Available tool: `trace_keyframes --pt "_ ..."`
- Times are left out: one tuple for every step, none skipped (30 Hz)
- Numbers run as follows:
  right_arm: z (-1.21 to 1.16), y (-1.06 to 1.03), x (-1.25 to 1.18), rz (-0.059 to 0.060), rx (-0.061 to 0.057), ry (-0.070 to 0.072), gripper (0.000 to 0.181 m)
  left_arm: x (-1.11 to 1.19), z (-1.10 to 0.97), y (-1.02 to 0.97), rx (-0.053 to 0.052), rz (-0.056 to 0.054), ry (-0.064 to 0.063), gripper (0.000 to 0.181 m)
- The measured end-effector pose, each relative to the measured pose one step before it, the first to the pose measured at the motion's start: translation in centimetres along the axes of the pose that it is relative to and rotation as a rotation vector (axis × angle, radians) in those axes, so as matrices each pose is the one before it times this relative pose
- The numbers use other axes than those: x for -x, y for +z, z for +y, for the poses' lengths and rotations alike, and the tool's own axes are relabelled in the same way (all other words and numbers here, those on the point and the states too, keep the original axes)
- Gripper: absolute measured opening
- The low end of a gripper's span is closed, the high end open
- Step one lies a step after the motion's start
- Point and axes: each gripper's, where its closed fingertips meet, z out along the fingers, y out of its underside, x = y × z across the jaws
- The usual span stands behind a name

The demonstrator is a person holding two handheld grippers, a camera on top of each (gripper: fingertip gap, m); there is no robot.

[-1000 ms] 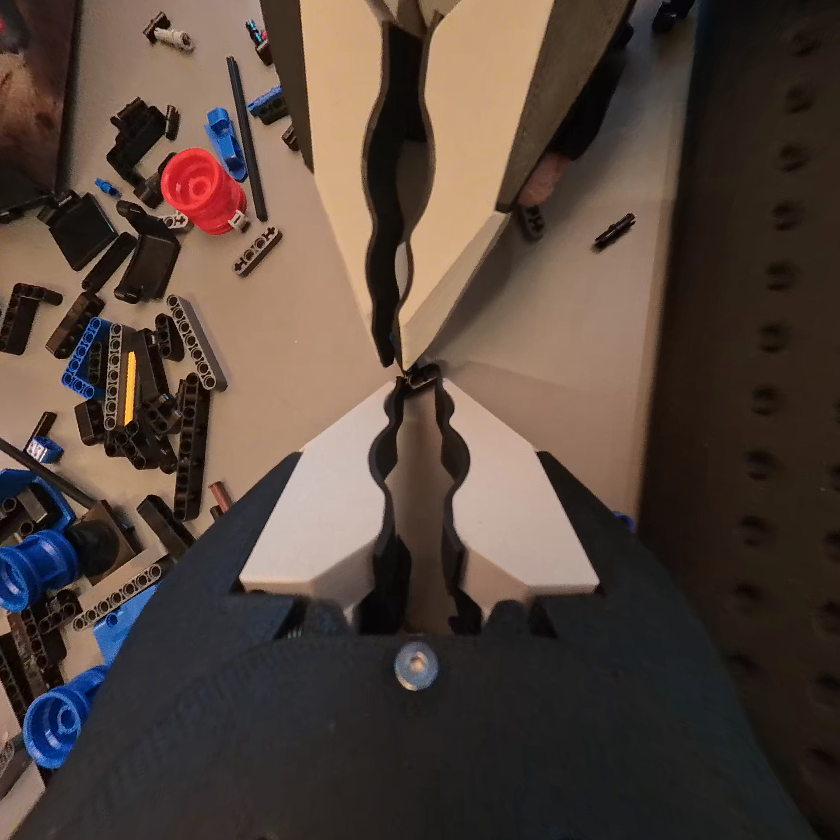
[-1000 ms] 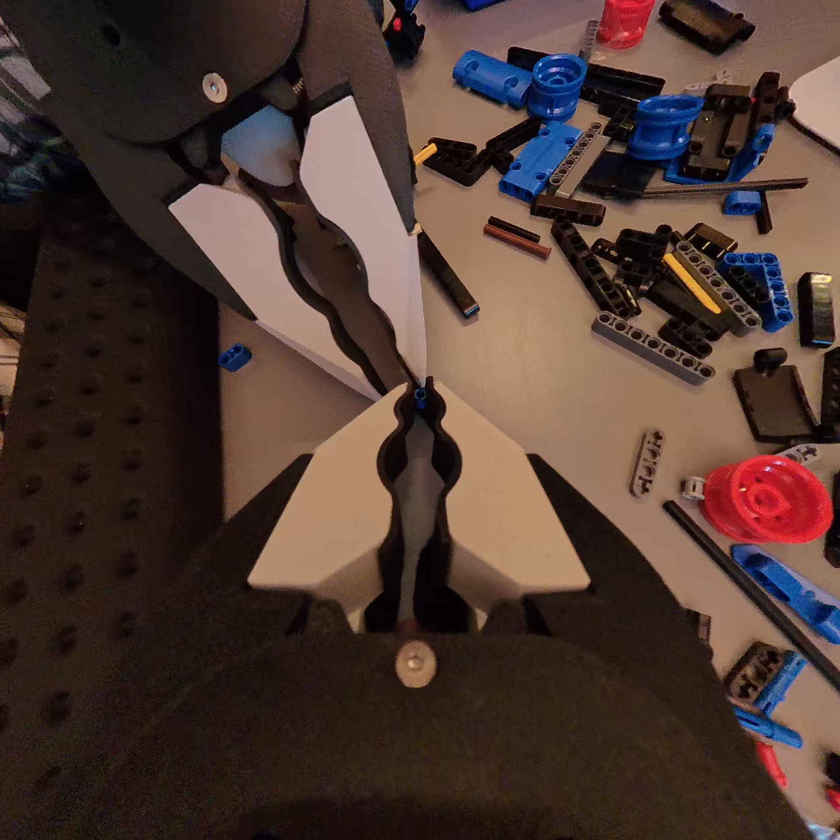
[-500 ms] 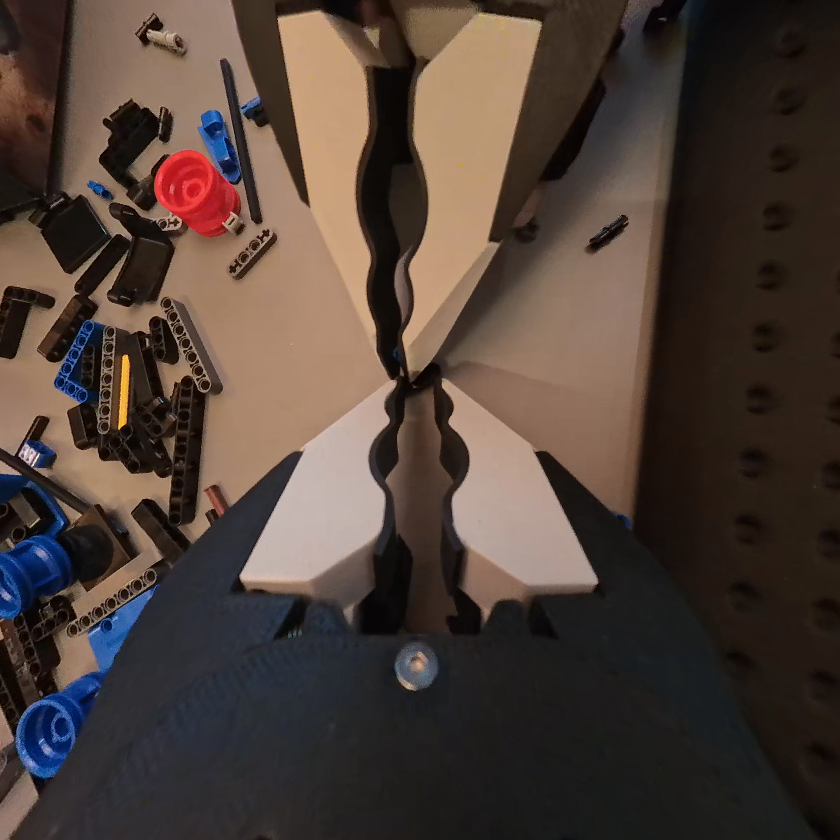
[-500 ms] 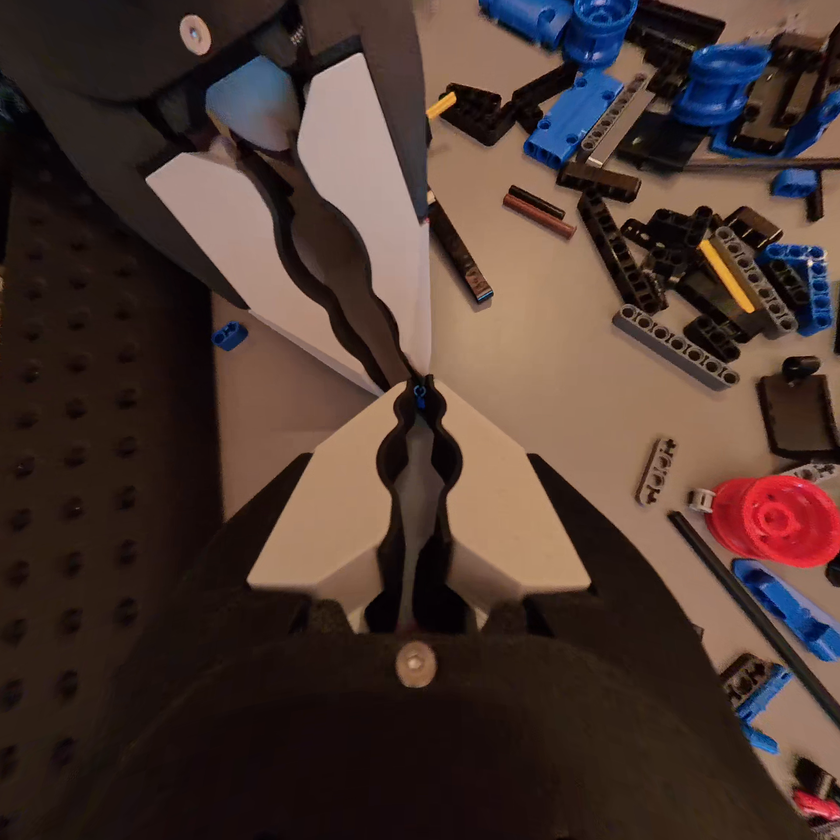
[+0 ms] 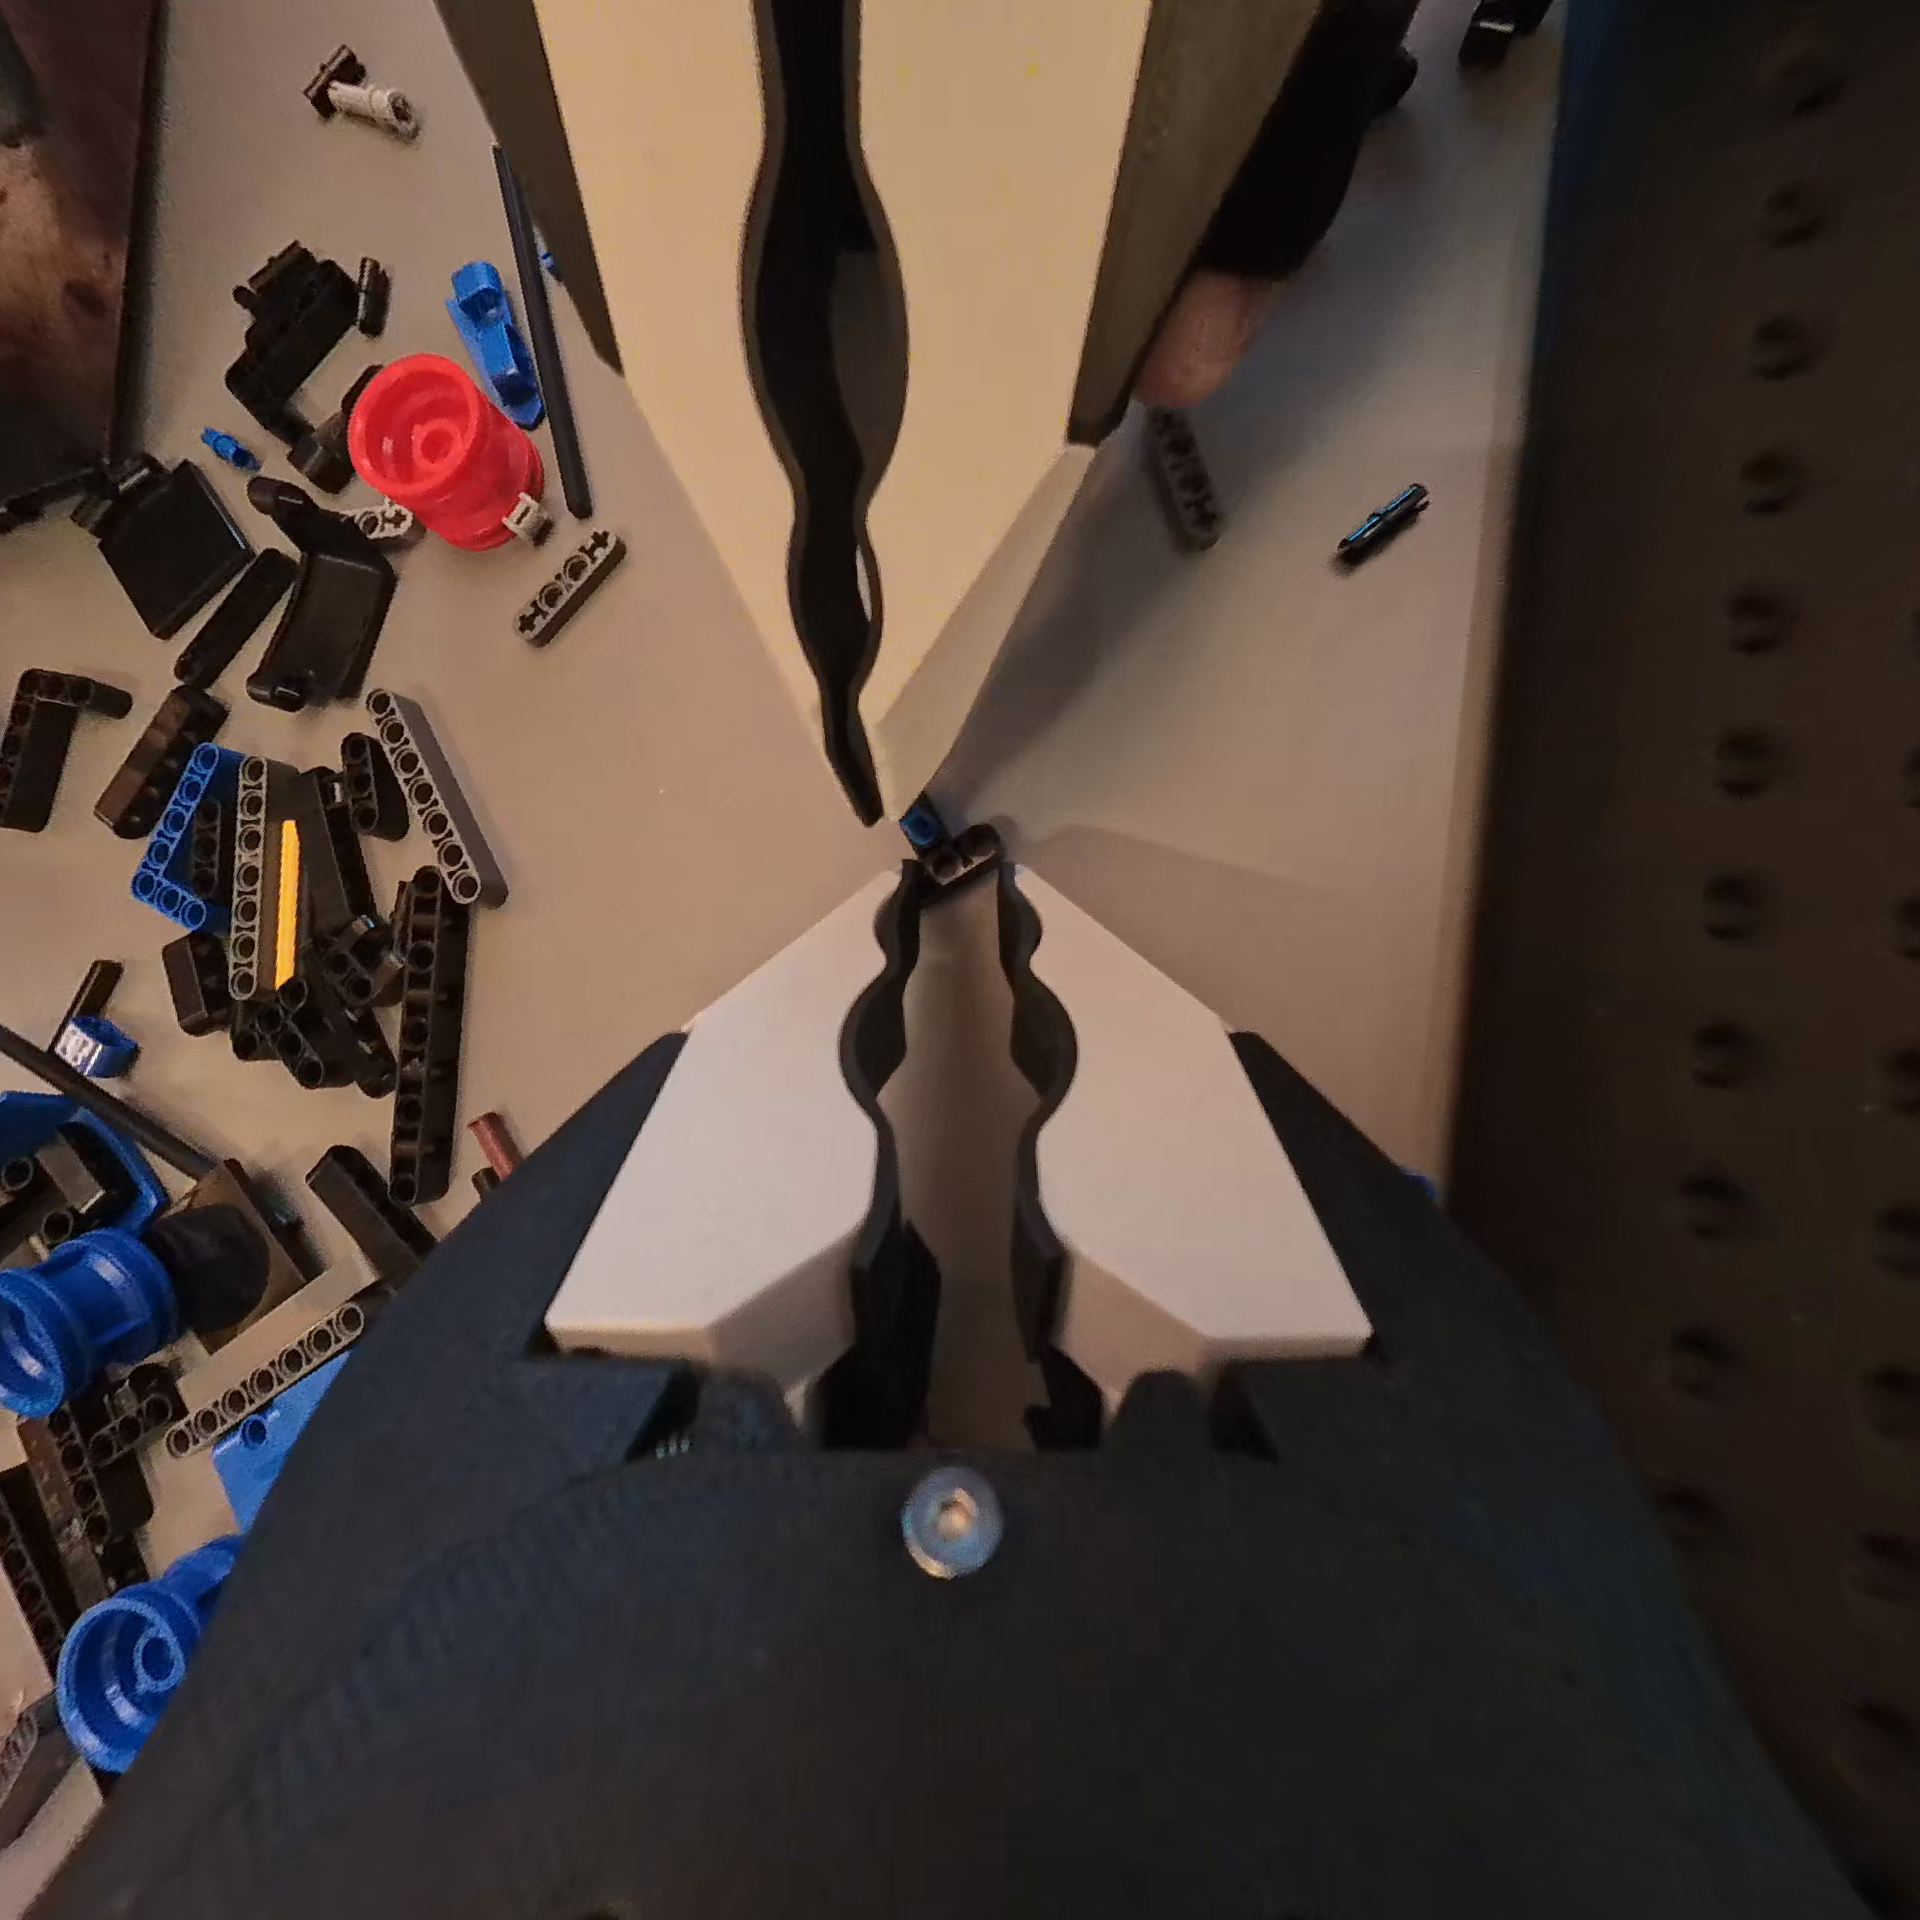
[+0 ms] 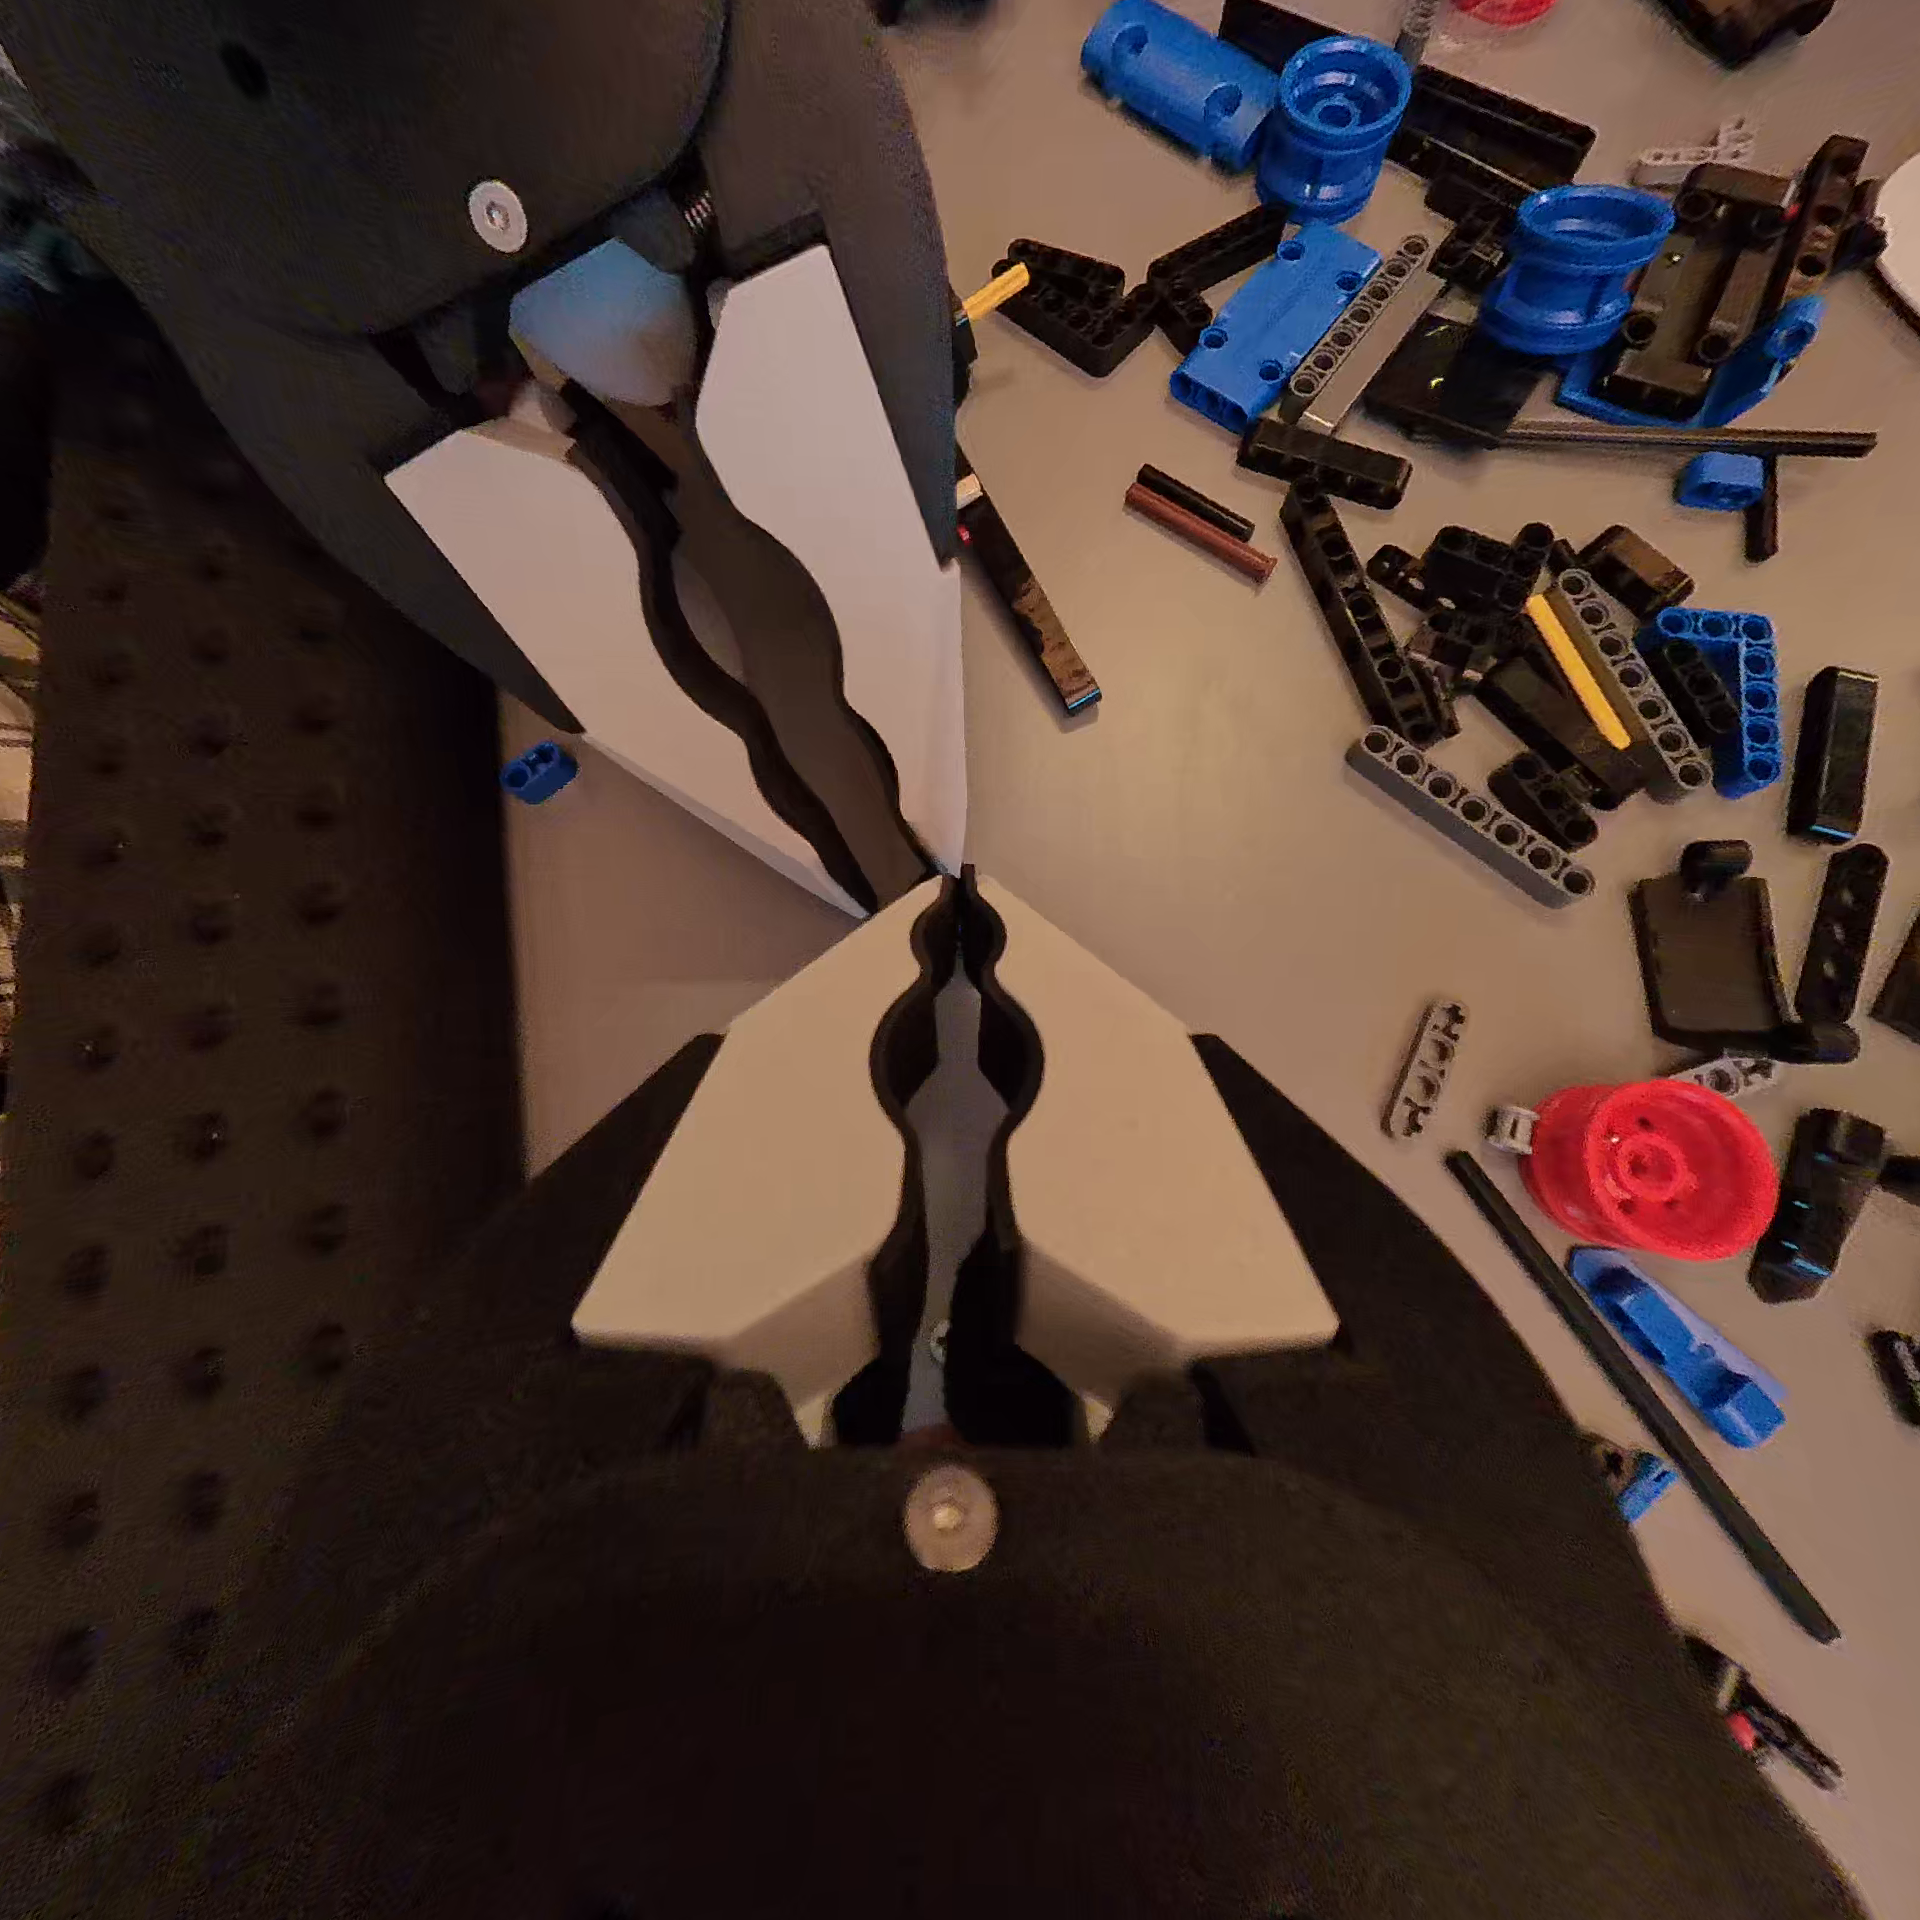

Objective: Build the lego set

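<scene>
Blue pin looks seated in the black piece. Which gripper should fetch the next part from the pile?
Right, probably. The right gripper looks shut and empty, with the loose pile on its side. The left gripper holds the black piece with the blue pin.

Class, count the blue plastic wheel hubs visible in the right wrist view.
2. One blue plastic wheel hub lies at the top, beside a blue cylinder piece; the other sits right of it, against black parts. Others may be hidden.
</scene>
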Motion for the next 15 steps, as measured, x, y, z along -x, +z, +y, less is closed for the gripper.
trace_keyframes --pt "0.026 0.009 0.007 0.0004 0.0027 -0.0012 0.000 0.004 -0.001 0.000 0.0000 -0.0001 0.0004 0.013" --pt "0.045 -0.011 0.065 -0.0003 0.0037 -0.0025 0.000 -0.009 -0.011 0.005 -0.0008 0.0006 -0.0002 0.013" --pt "0.009 0.005 0.027 0.0036 0.0023 -0.0070 0.000 0.009 -0.011 0.011 -0.0007 0.0002 -0.0013 0.013" --pt "-0.002 0.002 -0.008 0.0054 0.0009 -0.0061 0.000 0.010 -0.006 -0.006 -0.0002 0.0006 0.0003 0.012" --pt "0.004 -0.006 0.013 0.0036 0.0031 -0.0028 0.000 -0.035 -0.008 0.001 -0.0008 0.0022 0.0005 0.013" --pt "0.032 -0.030 0.027 0.0028 0.0057 -0.0038 0.000 -0.100 -0.040 -0.005 -0.0028 0.0066 -0.0012 0.014" --pt "0.049 -0.081 0.038 0.0023 0.0068 -0.0079 0.000 -0.142 -0.077 -0.013 -0.0041 0.0075 -0.0019 0.014" --pt "0.053 -0.095 0.083 0.0004 0.0052 -0.0070 0.000 -0.150 -0.053 -0.038 -0.0025 0.0052 0.0016 0.016" --pt "0.033 -0.061 0.107 -0.0030 0.0015 0.0009 0.000 -0.060 -0.061 -0.067 -0.0010 -0.0013 0.0037 0.017" --pt "0.052 -0.016 0.186 -0.0080 0.0006 0.0011 0.000 0.030 -0.070 -0.090 -0.0015 -0.0047 0.0023 0.018" --pt "0.061 -0.042 0.146 -0.0072 0.0024 0.0000 0.000 0.102 0.031 -0.096 0.0039 -0.0038 -0.0044 0.023" --pt "0.101 -0.096 0.039 -0.0003 0.0062 -0.0021 0.000 0.132 0.163 -0.080 0.0088 -0.0032 -0.0059 0.026" --pt "0.102 -0.097 0.038 0.0013 0.0081 -0.0054 0.000 0.109 0.177 -0.024 0.0087 -0.0022 -0.0003 0.026" --pt "0.092 -0.095 0.067 0.0009 0.0092 -0.0037 0.000 -0.030 0.072 0.050 0.0044 0.0034 0.0032 0.027" --pt "0.050 -0.075 0.092 0.0011 0.0080 -0.0060 0.000 -0.073 -0.051 0.090 0.0010 0.0027 0.0059 0.027"
